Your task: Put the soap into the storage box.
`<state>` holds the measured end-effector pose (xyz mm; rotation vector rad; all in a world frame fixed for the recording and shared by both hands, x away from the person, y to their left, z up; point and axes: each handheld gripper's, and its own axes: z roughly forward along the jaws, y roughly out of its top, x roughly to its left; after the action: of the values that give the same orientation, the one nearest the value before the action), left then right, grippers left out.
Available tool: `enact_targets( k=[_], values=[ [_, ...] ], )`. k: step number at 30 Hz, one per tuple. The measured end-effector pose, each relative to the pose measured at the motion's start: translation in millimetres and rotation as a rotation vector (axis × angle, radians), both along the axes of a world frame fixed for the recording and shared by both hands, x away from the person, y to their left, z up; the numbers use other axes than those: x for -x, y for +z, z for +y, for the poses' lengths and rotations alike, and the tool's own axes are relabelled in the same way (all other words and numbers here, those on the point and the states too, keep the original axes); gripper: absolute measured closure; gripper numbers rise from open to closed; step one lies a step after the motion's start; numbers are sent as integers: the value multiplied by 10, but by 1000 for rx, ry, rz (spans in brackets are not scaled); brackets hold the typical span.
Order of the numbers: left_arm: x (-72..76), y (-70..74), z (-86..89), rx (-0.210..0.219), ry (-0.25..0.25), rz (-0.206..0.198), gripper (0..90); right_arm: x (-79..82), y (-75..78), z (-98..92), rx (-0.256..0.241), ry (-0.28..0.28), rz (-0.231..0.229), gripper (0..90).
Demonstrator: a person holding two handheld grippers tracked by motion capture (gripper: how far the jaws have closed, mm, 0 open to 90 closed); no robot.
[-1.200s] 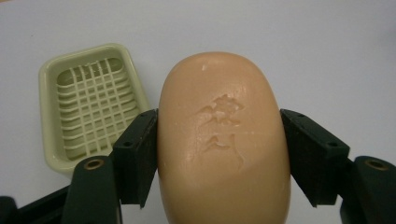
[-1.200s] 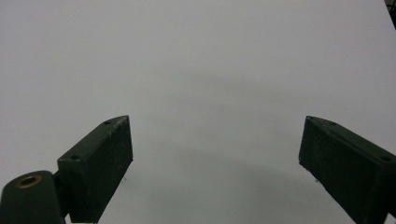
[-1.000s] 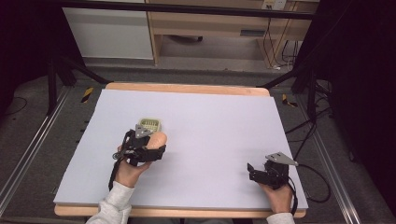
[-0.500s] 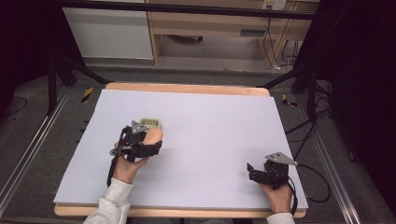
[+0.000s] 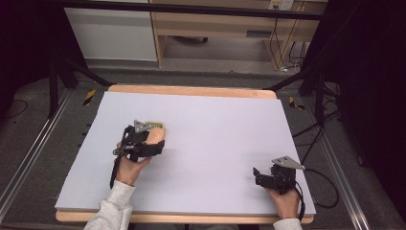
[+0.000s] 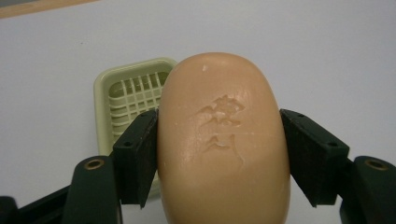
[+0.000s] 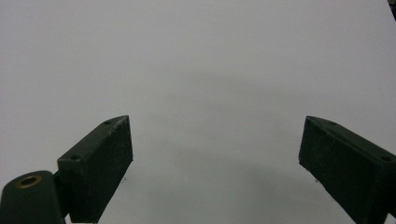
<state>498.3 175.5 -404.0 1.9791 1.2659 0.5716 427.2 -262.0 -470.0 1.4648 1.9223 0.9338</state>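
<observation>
Now my left gripper [image 6: 219,154], pinching the soap [image 6: 223,140], has drifted toward nine o'clock over the dish [image 6: 133,93]; right gripper [image 7: 215,163] idles spread.

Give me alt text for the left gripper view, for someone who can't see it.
A tan oval bar of soap with a stamped mark is clamped between the left gripper's two black fingers. Behind it, partly hidden, a pale green soap dish with a slotted grid sits on the white table.
</observation>
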Motion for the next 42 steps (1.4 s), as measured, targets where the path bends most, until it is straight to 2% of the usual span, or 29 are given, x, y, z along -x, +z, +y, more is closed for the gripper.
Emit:
enact_targets(
  k=[10,16,32,42],
  values=[
    [-120,-29,10,-12,13,11,314,-7,-6,-4,2,4,-1,100],
    [-189,-61,33,-6,23,19,314,-12,-9,7,1,0,2,100],
    [-391,-70,122,7,68,-3,315,-26,-18,17,7,5,4,100],
    [-471,-139,169,9,83,6,315,-29,-22,35,5,9,8,100]
  ],
)
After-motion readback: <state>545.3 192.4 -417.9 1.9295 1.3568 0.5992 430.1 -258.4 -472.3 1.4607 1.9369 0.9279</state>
